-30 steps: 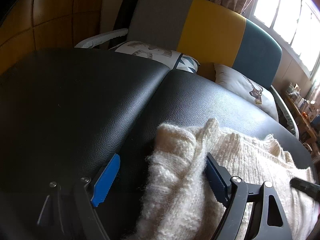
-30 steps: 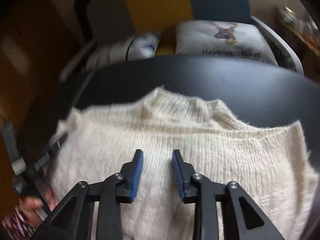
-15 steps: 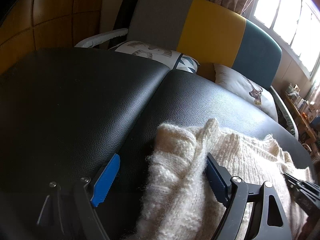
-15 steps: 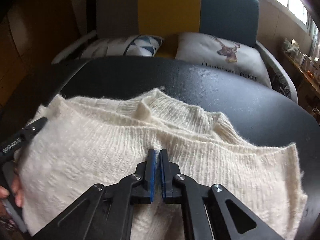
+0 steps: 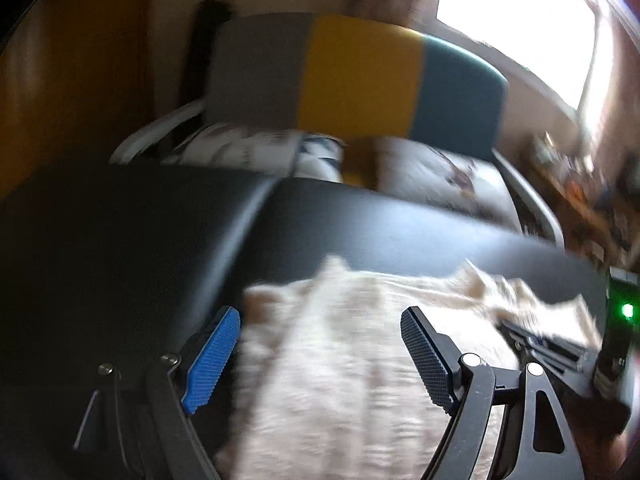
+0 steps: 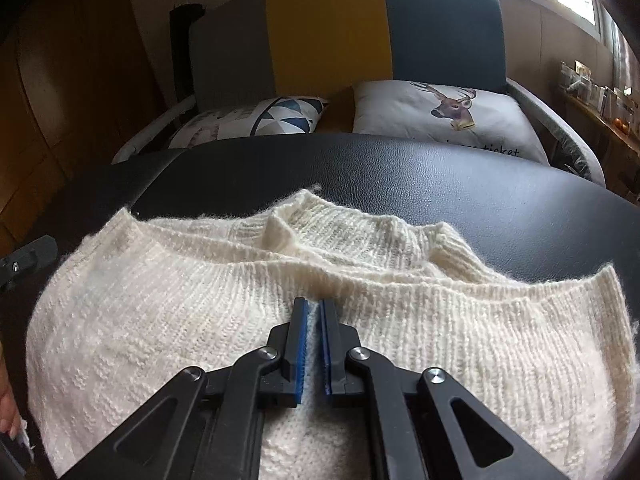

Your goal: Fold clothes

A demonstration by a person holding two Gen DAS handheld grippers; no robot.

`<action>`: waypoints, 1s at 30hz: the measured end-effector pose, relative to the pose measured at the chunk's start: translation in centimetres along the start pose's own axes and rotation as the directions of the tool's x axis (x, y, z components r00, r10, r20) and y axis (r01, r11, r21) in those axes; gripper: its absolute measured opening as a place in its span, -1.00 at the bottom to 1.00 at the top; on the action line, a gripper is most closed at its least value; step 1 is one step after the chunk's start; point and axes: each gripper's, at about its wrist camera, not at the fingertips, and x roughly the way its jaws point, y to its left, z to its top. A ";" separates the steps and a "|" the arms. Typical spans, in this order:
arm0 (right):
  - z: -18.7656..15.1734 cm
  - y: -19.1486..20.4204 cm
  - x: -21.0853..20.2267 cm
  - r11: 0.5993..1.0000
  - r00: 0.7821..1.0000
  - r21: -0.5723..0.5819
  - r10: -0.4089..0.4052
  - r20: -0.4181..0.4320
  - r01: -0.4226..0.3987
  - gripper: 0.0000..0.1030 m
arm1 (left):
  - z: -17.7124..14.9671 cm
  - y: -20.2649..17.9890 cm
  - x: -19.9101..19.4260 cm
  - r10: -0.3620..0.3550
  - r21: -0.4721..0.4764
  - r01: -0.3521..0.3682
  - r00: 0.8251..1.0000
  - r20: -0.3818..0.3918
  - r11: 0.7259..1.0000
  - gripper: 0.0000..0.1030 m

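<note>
Right gripper (image 6: 313,312): jaws have just been closing and are now pinching a ridge of knit, pressing down mid-sweater.
Left gripper (image 5: 320,356): jaws standing wide apart, gripping nothing, hovering over the sweater's left edge; view blurred, so contact is probably nil.
Sweater (image 6: 168,312): cream knit lying spread on the black table (image 6: 440,184).
Sofa (image 6: 328,28): standing behind the table.
</note>
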 end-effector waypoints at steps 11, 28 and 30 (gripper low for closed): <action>0.1 -0.2 -0.2 1.000 1.000 0.015 0.013 0.009 -0.013 -0.93 | -0.2 -5.7 5.3 -0.054 0.105 0.077 0.977 -0.205 0.991 -0.62; -0.1 -0.1 -0.2 0.999 1.000 0.031 0.023 0.017 -0.024 -0.93 | 0.2 -6.2 7.8 -0.022 0.168 0.043 0.992 -0.124 0.985 -0.71; -0.1 -0.1 -0.2 0.999 1.000 0.029 0.022 0.017 -0.023 -0.93 | -0.2 -6.3 7.7 -0.022 0.183 0.041 0.994 -0.107 0.982 -0.68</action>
